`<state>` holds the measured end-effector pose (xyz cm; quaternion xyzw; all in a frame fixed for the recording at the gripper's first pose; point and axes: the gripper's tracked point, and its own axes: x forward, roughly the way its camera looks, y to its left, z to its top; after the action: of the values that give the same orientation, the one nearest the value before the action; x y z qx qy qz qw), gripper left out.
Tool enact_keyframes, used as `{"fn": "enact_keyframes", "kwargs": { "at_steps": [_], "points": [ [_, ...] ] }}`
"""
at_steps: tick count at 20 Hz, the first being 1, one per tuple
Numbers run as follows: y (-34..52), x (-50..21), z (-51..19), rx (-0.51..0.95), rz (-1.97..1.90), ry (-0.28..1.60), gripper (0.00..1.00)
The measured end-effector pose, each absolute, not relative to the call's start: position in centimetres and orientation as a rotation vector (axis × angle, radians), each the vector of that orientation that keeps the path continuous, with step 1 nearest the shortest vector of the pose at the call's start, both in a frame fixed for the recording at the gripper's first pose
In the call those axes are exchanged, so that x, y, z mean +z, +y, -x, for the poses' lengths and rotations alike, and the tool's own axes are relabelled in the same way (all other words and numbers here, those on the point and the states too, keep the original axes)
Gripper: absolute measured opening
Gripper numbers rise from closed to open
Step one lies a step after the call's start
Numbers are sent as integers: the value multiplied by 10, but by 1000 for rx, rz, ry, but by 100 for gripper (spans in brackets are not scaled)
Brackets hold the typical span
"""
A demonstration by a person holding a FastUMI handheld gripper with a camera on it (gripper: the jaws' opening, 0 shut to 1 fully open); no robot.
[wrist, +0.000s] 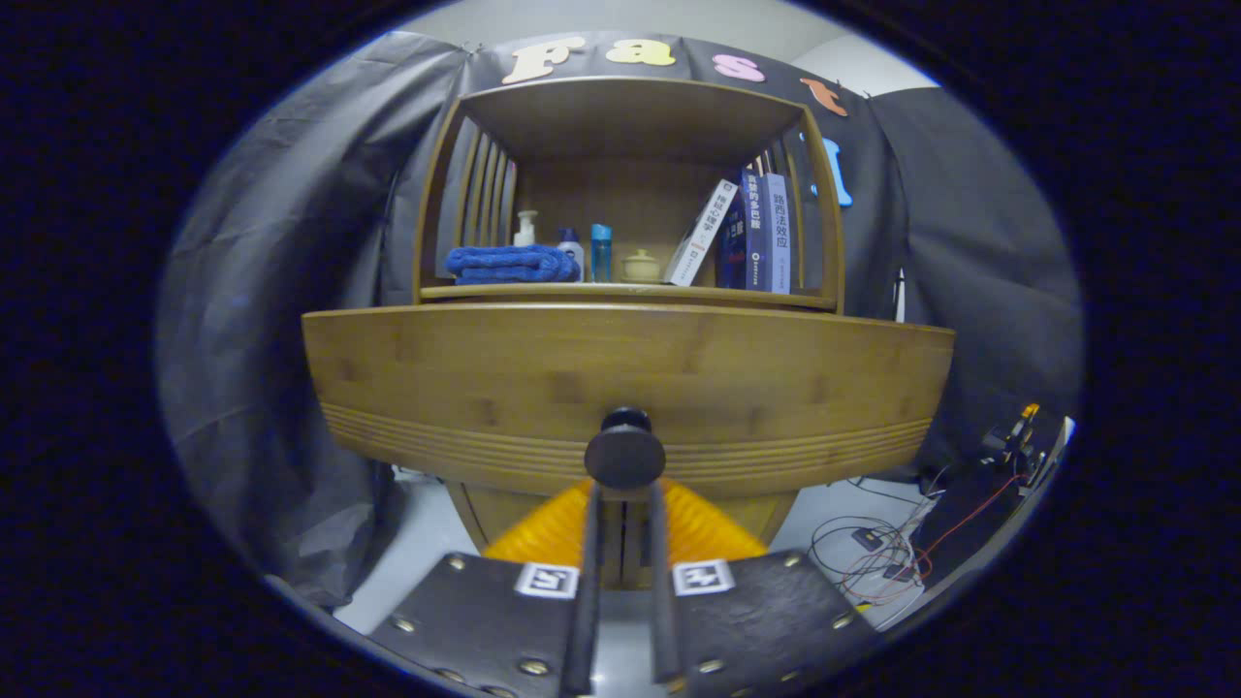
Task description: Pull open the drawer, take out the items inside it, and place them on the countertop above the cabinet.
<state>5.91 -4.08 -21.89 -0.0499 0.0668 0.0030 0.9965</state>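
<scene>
1. Drawer front (620,378) fills the space just ahead of the gripper (625,499); knob (624,456) sits at its lower middle, right at the fingertips, fingers close together beneath it.
2. Countertop (620,293) lies above the drawer, with an open shelf box (630,107) over it.
3. On countertop, left to right: folded towel (511,263), three bottles (572,247) behind it, small jar (641,266), books (742,235) leaning.
4. Cables (877,557) on the floor, lower right of the cabinet.

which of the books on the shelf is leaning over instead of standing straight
The white book, leftmost of the row, tilts with its top against the dark blue books, which stand upright. The tool is down at the drawer knob, fingers close either side.
</scene>
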Motion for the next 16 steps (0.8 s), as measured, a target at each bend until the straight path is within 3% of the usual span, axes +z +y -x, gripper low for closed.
{"fn": "enact_keyframes", "kwargs": {
  "at_steps": [2,6,7,14,16],
  "points": [
    [-52,-210,-45,-47,223,109,18],
    [-35,-154,-41,-24,102,37,22],
    [-33,-140,-41,-28,65,36,28],
    [-36,-79,-77,-45,89,22,96],
    [-34,-67,-90,-56,85,9,98]
  ]
}}
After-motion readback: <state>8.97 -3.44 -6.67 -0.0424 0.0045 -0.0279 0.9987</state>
